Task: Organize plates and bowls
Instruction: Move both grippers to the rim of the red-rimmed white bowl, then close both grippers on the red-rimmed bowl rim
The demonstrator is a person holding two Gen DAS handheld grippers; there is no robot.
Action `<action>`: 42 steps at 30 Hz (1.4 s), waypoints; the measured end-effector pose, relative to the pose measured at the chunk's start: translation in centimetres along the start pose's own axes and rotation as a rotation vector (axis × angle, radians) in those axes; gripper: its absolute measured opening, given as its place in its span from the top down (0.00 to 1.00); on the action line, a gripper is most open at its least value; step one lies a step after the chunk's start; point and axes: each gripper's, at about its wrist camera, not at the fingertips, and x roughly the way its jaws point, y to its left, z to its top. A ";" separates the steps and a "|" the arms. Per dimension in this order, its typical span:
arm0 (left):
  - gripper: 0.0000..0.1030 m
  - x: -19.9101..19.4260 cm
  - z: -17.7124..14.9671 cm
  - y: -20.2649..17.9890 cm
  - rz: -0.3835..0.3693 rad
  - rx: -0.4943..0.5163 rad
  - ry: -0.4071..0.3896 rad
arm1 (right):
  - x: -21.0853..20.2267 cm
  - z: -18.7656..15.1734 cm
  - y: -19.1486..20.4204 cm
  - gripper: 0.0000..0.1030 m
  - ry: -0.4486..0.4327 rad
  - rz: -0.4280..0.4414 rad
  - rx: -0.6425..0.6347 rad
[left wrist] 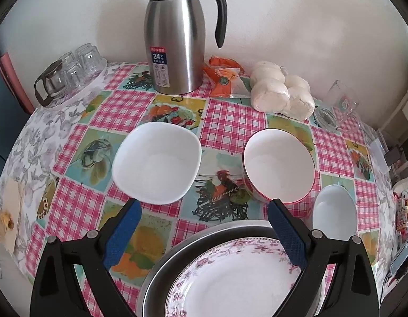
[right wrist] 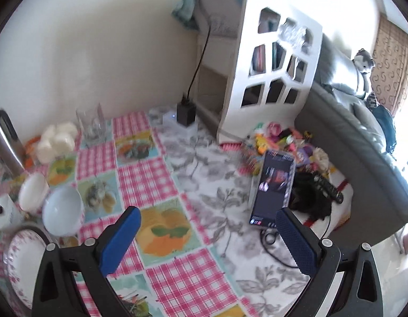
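Note:
In the left wrist view a white squarish bowl [left wrist: 157,162] sits left of a red-rimmed round bowl [left wrist: 279,165], with a small white bowl [left wrist: 333,211] at the right. A floral plate [left wrist: 235,277] rests in a metal pan [left wrist: 161,264] just below. My left gripper [left wrist: 204,206] is open and empty above the plate, short of the bowls. My right gripper [right wrist: 208,215] is open and empty over the tablecloth. Its blurred view shows the pale bowl [right wrist: 62,210], the round bowl [right wrist: 33,191] and the floral plate [right wrist: 24,259] at far left.
A steel thermos jug [left wrist: 177,34], glasses on a tray [left wrist: 72,71], snack packets [left wrist: 225,76] and bagged buns [left wrist: 280,89] line the back by the wall. A glass jar [left wrist: 341,103] stands at the right. A phone [right wrist: 274,189] leans at the table's right edge, with toys and a shelf beyond.

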 end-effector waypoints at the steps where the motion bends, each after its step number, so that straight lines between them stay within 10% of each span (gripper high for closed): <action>1: 0.06 0.1 0.1 -0.1 0.003 0.003 -0.001 | -0.9 0.6 0.0 0.00 -0.021 0.005 -0.004; 20: 0.06 2.7 3.8 0.0 -0.040 0.020 0.027 | -8.8 10.6 13.8 0.00 -0.172 0.242 -0.103; 42: 0.06 5.5 6.3 0.8 -0.254 -0.001 -0.006 | 11.7 2.8 30.3 0.00 0.146 0.405 -0.202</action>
